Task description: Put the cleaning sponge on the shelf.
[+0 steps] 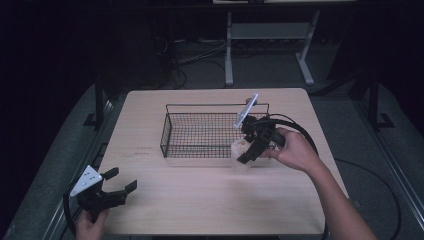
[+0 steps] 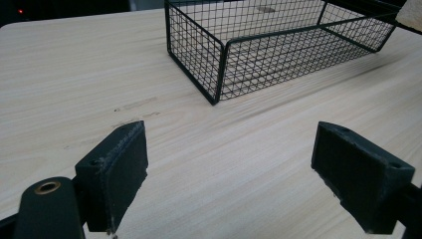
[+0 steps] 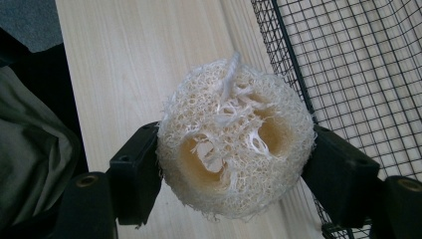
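The wire basket (image 1: pixel 200 132) sits mid-worktop (image 1: pixel 210 200); nothing visible inside. Just beside its right front corner, the right claw (image 3: pixel 234 164) pinches a loofah (image 3: pixel 234 144) over the worktop. The left claw (image 1: pixel 120 182) gapes wide, holding nothing, well apart.

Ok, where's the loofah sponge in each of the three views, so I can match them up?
High view: loofah sponge right of centre, at the wire basket's near right corner, in the right gripper.
Left gripper view: not in it.
Right gripper view: loofah sponge at centre, between the jaws.
Shared landmark: the wire basket.
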Available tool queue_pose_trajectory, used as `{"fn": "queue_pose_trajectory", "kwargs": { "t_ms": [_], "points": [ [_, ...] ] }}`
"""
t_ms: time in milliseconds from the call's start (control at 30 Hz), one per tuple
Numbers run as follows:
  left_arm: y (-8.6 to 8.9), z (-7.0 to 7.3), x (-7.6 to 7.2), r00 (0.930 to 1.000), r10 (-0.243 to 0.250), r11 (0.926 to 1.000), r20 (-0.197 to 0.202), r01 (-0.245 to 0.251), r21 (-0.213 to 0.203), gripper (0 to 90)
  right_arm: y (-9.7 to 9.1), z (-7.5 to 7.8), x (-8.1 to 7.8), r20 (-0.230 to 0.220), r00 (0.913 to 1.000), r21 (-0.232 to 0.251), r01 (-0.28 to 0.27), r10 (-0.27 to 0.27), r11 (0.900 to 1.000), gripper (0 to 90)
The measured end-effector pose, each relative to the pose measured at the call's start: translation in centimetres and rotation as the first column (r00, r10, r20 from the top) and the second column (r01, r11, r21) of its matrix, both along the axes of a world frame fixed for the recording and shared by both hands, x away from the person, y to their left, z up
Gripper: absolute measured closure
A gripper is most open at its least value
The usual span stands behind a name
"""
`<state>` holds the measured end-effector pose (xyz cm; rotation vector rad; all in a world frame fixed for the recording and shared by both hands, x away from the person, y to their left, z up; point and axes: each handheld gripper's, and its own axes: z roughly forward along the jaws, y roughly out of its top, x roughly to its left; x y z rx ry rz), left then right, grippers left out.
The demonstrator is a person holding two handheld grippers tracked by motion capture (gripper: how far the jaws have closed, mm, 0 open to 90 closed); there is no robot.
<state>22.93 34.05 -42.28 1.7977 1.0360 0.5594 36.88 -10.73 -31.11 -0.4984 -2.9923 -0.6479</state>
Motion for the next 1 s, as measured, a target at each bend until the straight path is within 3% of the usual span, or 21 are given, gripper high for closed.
{"fn": "queue_pose_trajectory", "kwargs": {
  "t_ms": [433, 1000],
  "points": [
    [0.0, 0.0, 0.0, 1.0000, -0.002, 1.0000, 0.002, 0.002, 0.000, 13.8, 0.3, 1.4, 1.5, 0.016, 0.9998, -0.008, 0.011, -0.011, 0.9999, 27.7],
    [0.1, 0.0, 0.0, 1.0000, 0.001, 1.0000, 0.004, -0.001, -0.002, 13.8, 0.7, 2.1, 4.8, 0.026, 0.9977, -0.032, 0.064, -0.063, 0.9975, 27.7]
  ]
}}
